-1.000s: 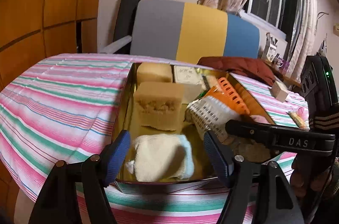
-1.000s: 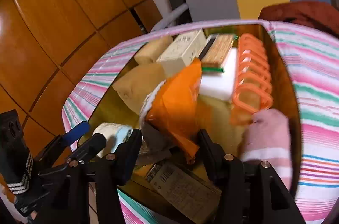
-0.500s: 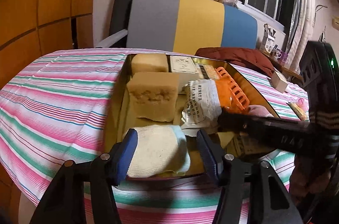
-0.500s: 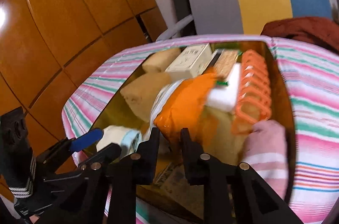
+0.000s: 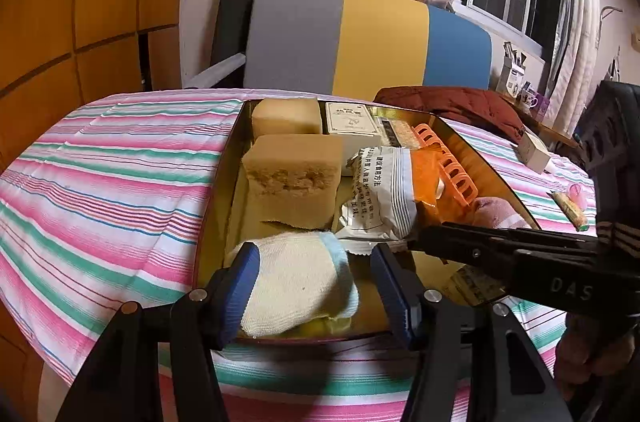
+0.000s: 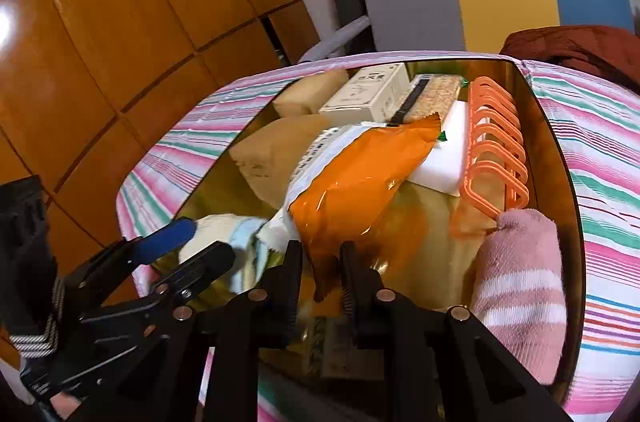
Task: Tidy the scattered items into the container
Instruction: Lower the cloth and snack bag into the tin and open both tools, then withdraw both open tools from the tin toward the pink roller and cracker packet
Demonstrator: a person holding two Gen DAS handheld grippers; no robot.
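Note:
A gold tin [image 5: 218,182] on the striped cloth holds the tidied items. My left gripper [image 5: 314,262] straddles a rolled cream sock [image 5: 296,282] in the tin's near corner. Its left pad touches the sock, and a sliver of tin shows before the right pad. My right gripper [image 6: 320,250] is shut on the lower corner of an orange and white snack packet [image 6: 352,182], which leans over the sponge blocks [image 5: 292,182]. From the right wrist view the left gripper [image 6: 208,242] sits low at the left.
Also in the tin are a cream box [image 5: 350,118], an orange rack [image 6: 496,150], a white block [image 6: 444,158] and a pink sock [image 6: 520,282]. On the cloth at right lie a small box [image 5: 532,150] and a wrapped bar [image 5: 570,210]. A striped chair [image 5: 360,38] stands behind.
The right jaws have closed onto the orange packet's corner. The left jaws have narrowed around the cream sock. Neither hand has shifted much.

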